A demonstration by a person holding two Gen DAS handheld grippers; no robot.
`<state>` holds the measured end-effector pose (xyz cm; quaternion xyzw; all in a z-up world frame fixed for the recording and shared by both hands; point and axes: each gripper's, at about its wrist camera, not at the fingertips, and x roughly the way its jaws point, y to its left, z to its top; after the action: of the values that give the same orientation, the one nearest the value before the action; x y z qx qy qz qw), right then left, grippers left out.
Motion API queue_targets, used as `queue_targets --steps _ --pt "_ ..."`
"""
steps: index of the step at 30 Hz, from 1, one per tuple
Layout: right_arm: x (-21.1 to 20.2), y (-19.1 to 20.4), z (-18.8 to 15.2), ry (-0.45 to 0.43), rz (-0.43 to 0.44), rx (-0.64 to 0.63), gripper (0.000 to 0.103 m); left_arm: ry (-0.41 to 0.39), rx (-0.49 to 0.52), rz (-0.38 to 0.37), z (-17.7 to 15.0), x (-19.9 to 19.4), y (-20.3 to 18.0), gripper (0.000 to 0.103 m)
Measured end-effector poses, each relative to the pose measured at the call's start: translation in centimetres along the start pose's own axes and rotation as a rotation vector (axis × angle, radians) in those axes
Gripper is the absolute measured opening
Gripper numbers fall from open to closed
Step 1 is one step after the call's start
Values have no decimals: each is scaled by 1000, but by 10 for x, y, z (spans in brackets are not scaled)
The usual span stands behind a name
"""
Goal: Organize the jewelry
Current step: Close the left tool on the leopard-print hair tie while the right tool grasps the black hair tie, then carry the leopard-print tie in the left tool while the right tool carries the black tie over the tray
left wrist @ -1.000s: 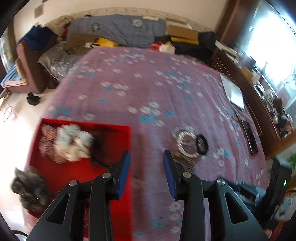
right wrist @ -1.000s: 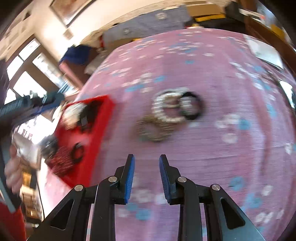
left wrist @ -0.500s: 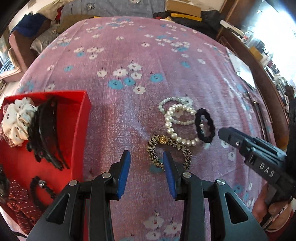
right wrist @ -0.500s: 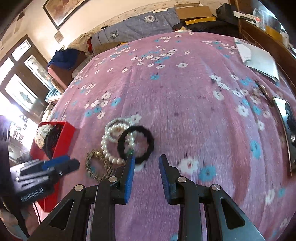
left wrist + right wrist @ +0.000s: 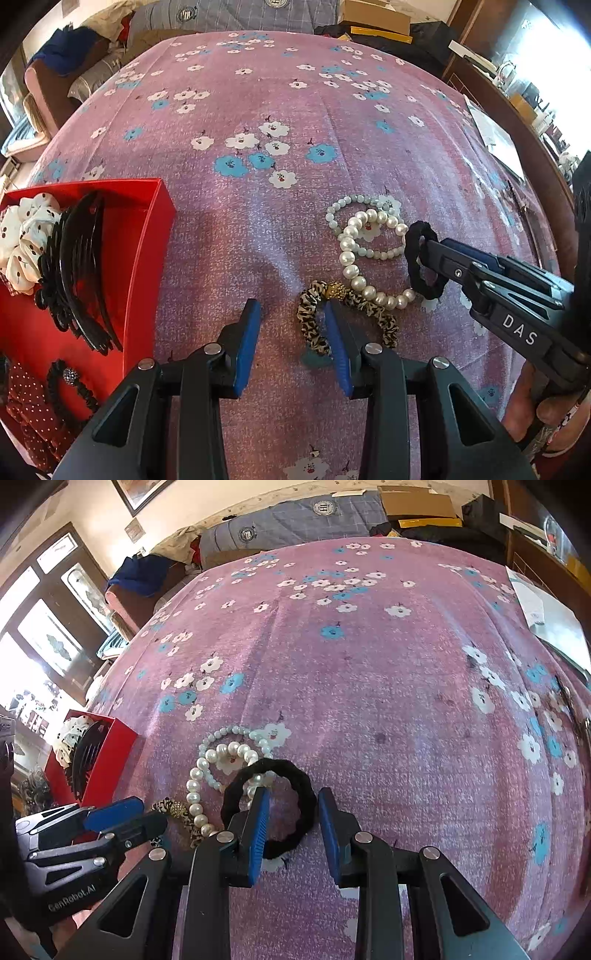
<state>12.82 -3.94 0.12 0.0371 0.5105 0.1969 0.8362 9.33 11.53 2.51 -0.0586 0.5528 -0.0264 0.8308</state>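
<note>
A pearl bracelet [image 5: 354, 254], a smaller pale bead bracelet [image 5: 347, 203], a black hair tie [image 5: 419, 266] and a leopard-print scrunchie [image 5: 314, 325] lie together on the purple flowered bedspread. My left gripper [image 5: 291, 310] is open, its right finger inside the scrunchie loop. My right gripper [image 5: 291, 797] is open and straddles the right side of the black hair tie [image 5: 295, 771], its left finger inside the loop. The pearl bracelet [image 5: 195, 786] lies just left of it.
A red box [image 5: 147, 236] at the left holds a white scrunchie [image 5: 22, 236], black hair combs [image 5: 77, 266], a black beaded tie and red dotted fabric. Papers [image 5: 546, 616] lie at the bed's right edge. Clothes and boxes pile at the far end.
Both grippers have moved down and in on the jewelry pile. The left moved from over the red box to the scrunchie; the right has reached the black hair tie.
</note>
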Motion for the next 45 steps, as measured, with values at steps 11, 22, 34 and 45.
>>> queue_targets --steps 11,22,34,45 --pt "-3 3 2 -11 -27 9 8 -23 32 28 0 -13 -8 5" --pt "-46 8 -10 -75 3 45 8 -92 12 -38 -7 -65 -10 5" --pt "-83 18 -32 -110 24 76 8 -162 -44 -67 -31 -126 6 5" --pt "-121 48 -57 -142 75 50 8 -229 -78 -10 -63 -183 24 6"
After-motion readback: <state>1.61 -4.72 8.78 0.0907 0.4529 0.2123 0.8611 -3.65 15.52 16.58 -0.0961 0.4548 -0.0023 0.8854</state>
